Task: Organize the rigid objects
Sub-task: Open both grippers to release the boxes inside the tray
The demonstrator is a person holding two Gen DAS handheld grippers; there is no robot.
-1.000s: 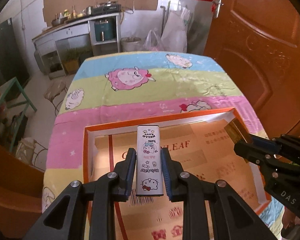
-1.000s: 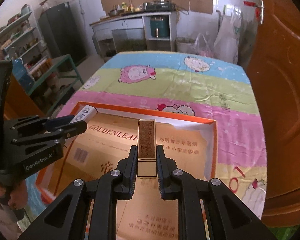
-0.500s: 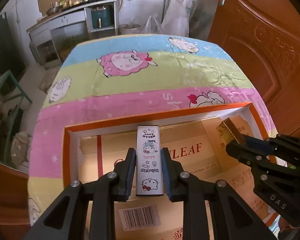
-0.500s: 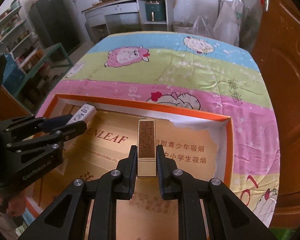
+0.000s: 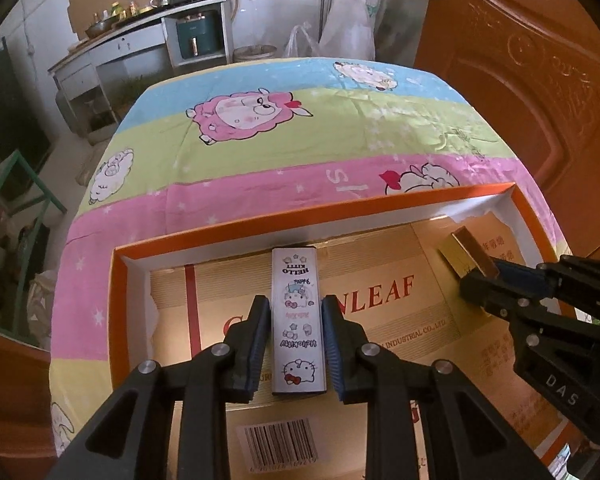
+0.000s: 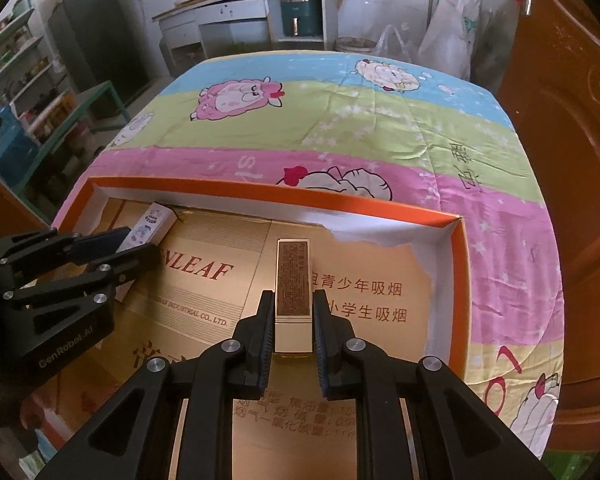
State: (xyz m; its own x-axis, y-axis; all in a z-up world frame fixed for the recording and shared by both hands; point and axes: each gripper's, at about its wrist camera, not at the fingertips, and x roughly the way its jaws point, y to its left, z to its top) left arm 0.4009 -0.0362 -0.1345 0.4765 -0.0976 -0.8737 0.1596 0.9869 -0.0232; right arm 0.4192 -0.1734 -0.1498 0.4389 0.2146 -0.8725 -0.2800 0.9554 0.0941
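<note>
— Where's the left claw (image 5: 294, 320)?
— Low over the orange tray (image 5: 340, 210), clamped on the white cartoon box (image 5: 298, 320), pointing at the far wall.
— And the right claw (image 6: 293, 320)?
— Beside it over the tray, level, gripping the gold box (image 6: 293, 280).

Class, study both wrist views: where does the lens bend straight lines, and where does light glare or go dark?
Left wrist view: the orange-rimmed cardboard tray has a far edge that bows, corners go black, and the brown wooden door looks overexposed. Right wrist view: same curved tray rim; the gold rectangular box stays sharp, with sheen on the tray's printed gold lining.
</note>
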